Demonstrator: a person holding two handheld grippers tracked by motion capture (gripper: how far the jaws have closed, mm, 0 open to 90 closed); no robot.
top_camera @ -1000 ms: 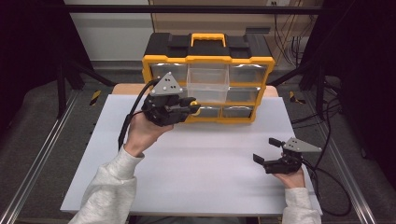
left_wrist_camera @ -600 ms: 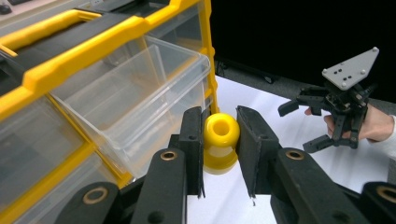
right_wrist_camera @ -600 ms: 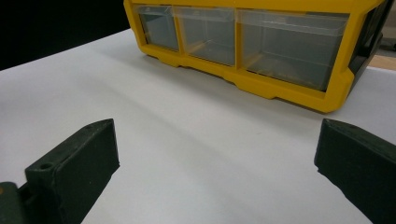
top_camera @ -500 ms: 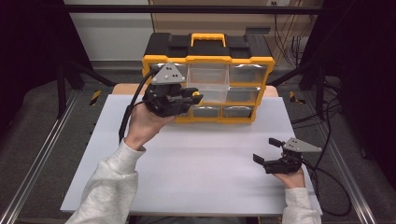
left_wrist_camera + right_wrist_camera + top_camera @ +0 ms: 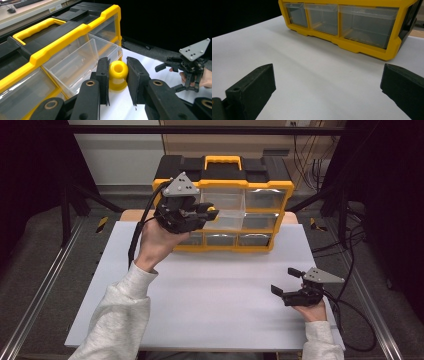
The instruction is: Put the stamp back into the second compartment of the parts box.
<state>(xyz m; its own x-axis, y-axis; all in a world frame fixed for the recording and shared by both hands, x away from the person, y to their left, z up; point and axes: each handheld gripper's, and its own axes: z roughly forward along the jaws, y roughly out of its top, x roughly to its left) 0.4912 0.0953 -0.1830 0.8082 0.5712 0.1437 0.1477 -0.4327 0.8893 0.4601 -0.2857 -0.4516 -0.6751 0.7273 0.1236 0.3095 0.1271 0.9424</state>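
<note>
High view, white tabletop (image 5: 210,295) (matte), dark surrounding room, yellow drawer cabinet (image 5: 250,215)

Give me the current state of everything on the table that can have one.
Left tool: shut on the small yellow plastic spool, raised near the drawers.
Right tool: open, empty, over the white table.
Yellow-and-black plastic drawer organizer: upright.
Clear plastic drawer: pulled out, looks empty.
Bottom-row drawers: closed.
</note>
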